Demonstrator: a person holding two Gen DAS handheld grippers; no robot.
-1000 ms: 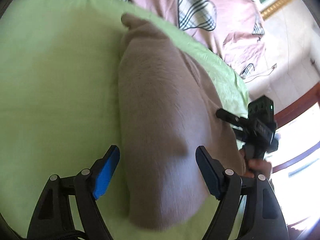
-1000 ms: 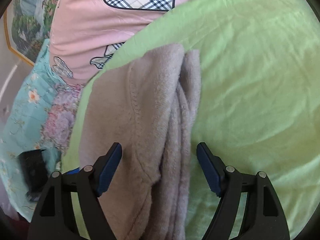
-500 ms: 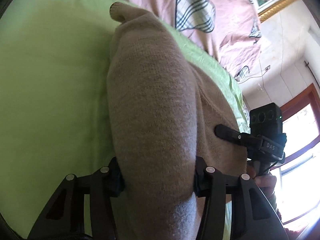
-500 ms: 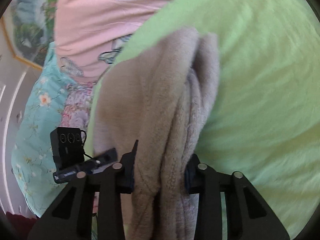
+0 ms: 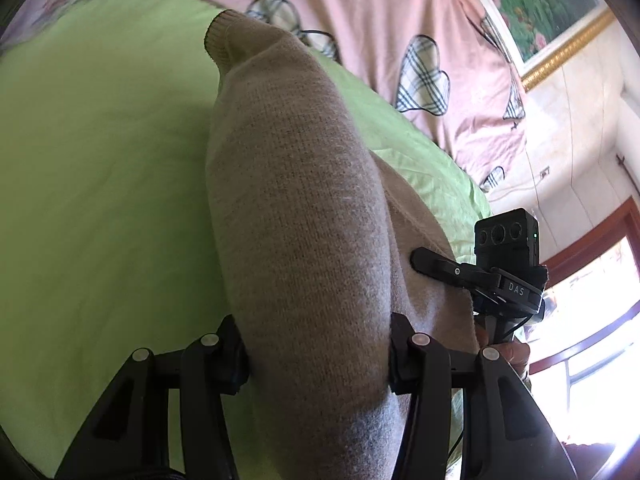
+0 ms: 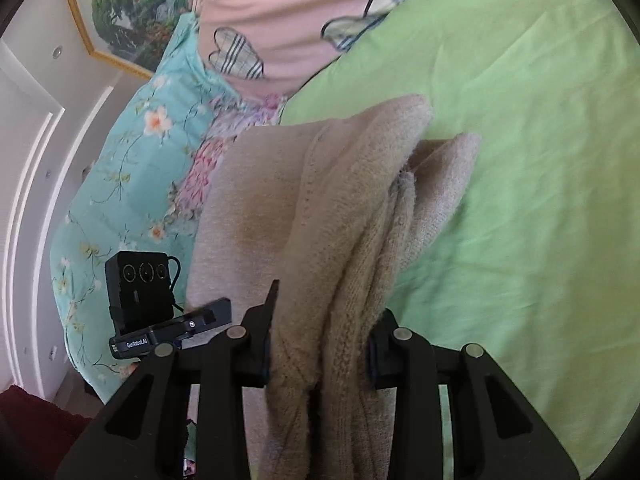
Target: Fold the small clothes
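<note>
A beige knitted sweater is clamped between the fingers of the left tool, while its bunched folds are gripped by the right tool. The garment is draped over a green bedsheet. Beyond it, a pink quilt with plaid hearts and a framed painting are seen.
</note>
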